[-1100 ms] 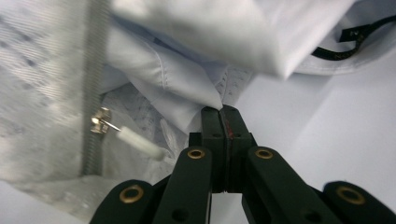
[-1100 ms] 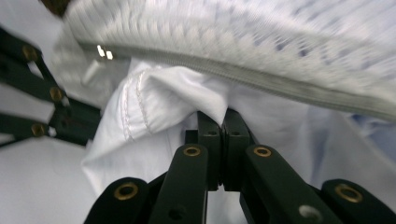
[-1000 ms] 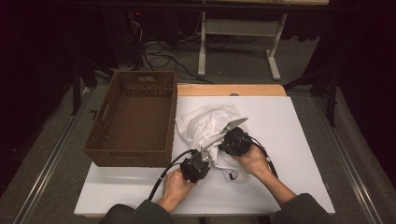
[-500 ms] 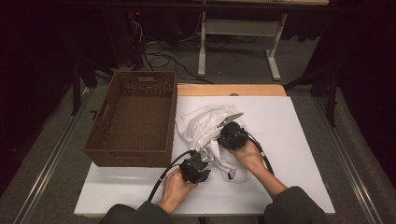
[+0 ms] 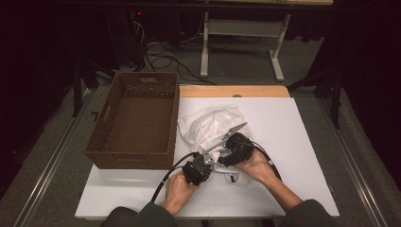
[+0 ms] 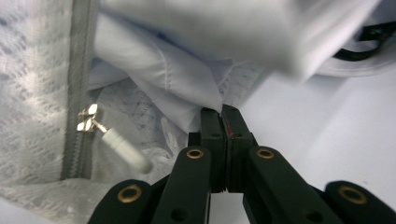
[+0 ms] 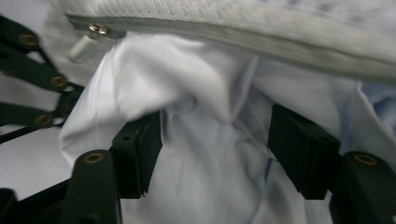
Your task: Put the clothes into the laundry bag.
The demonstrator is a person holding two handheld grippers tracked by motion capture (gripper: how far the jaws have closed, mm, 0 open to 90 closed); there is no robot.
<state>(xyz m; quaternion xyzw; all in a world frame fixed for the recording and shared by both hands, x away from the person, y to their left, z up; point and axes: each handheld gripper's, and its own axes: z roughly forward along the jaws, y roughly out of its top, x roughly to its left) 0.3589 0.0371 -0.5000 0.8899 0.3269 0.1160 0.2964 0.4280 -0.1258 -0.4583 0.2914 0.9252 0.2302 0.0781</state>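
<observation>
Right hand-held gripper [image 7: 215, 154] had just spread its jaws around the shirt [image 7: 205, 121], left hand-held gripper [image 6: 223, 140] beside it pinching cloth edge, mesh bag [image 5: 213, 124] just beyond, on desk [image 5: 302, 127].

Brown wicker basket [image 5: 137, 120] (left of table [image 5: 302, 137])

Both forearms come in from the bottom of the high view and angle toward each other. The left hand [image 5: 178, 189] grips the left gripper [image 5: 204, 158] low and close to the body; its jaws are pressed together. The right hand [image 5: 255, 165] holds the right gripper [image 5: 226, 150] just beside it, slightly farther forward; its jaws have just been opening and stand wide apart.
</observation>
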